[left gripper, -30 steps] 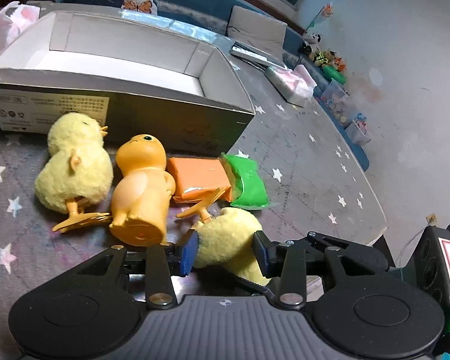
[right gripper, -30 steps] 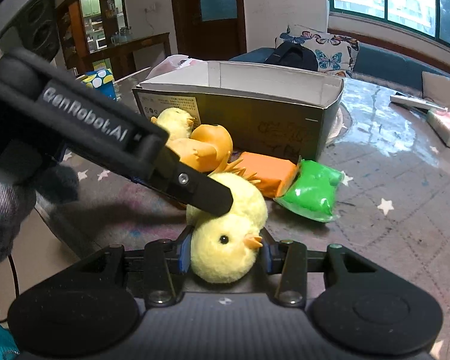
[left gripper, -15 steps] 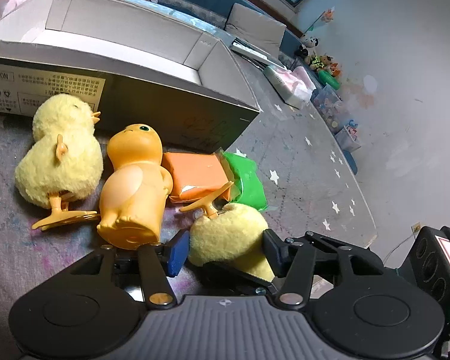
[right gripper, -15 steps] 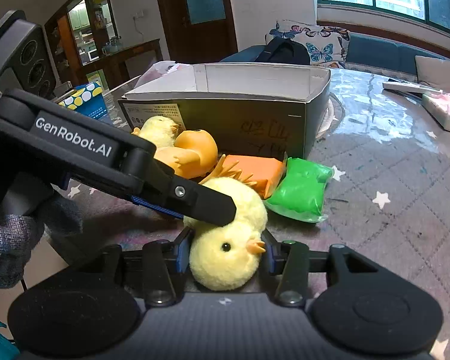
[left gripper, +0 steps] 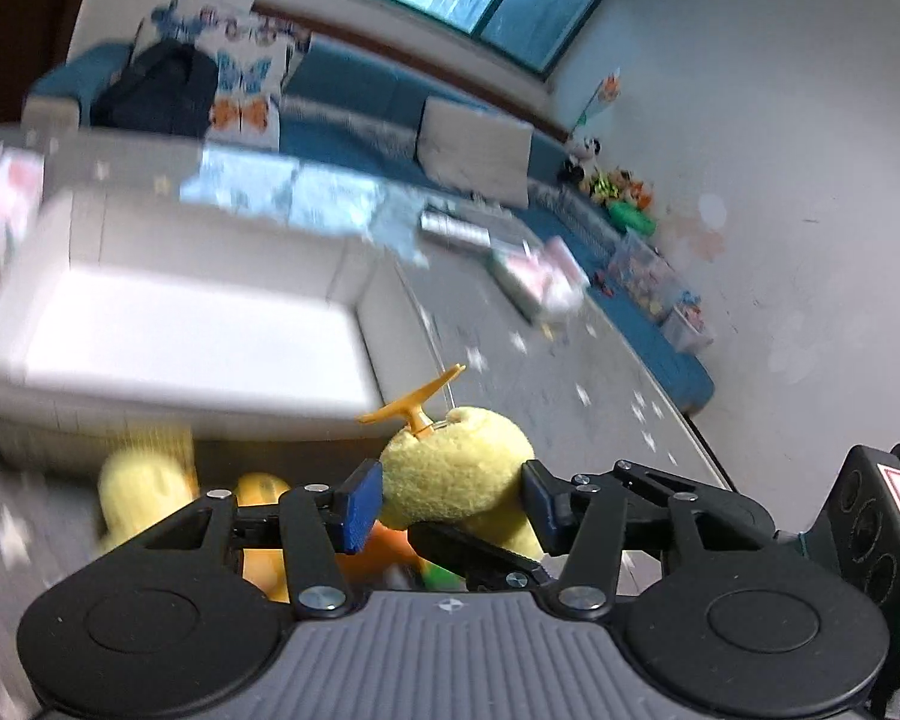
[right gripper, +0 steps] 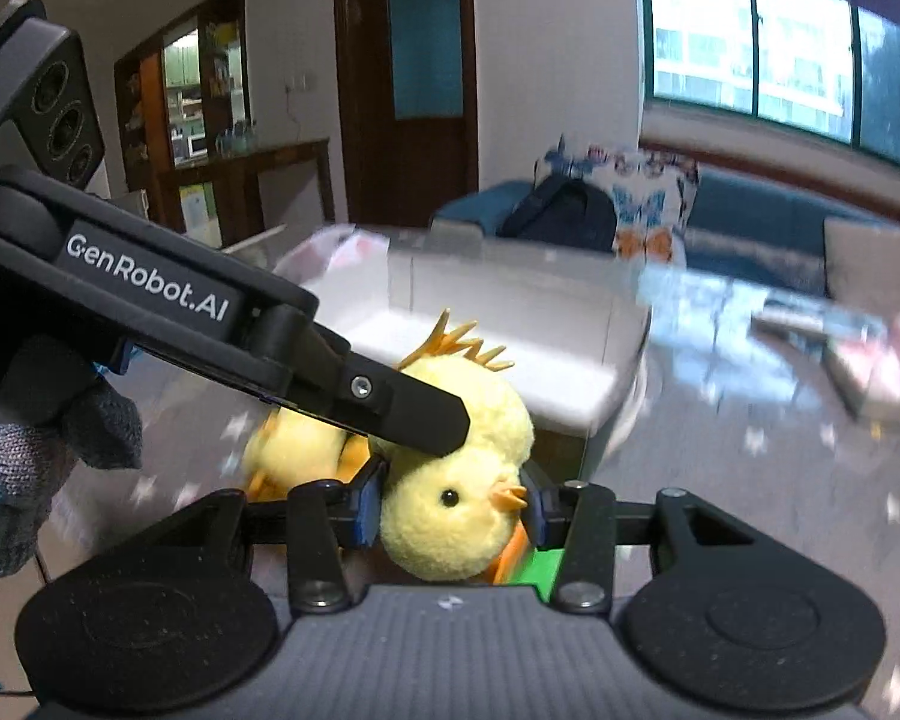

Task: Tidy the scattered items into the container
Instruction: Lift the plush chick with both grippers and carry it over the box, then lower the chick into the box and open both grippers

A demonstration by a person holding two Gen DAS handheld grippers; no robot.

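Lifted clear of the table since the last frames, the plush chick (left gripper: 456,468) hung just in front of the open box (left gripper: 168,324).

Both my left gripper (left gripper: 450,504) and right gripper (right gripper: 453,507) were clamped on it; another chick (right gripper: 297,450) lay below, against the box.

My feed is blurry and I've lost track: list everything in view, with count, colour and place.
held chick: 1, yellow plush, gripped by both grippers, feet up
second chick: 1, yellow, on the table behind the held one
duck: 1, orange, on the table, mostly hidden
orange pack: 1, below the held chick
green pack: 1, below the right gripper
box: 1, white inside, open, beyond the toys
left gripper: 1, black, shut on the body
right gripper: 1, black, shut on the head
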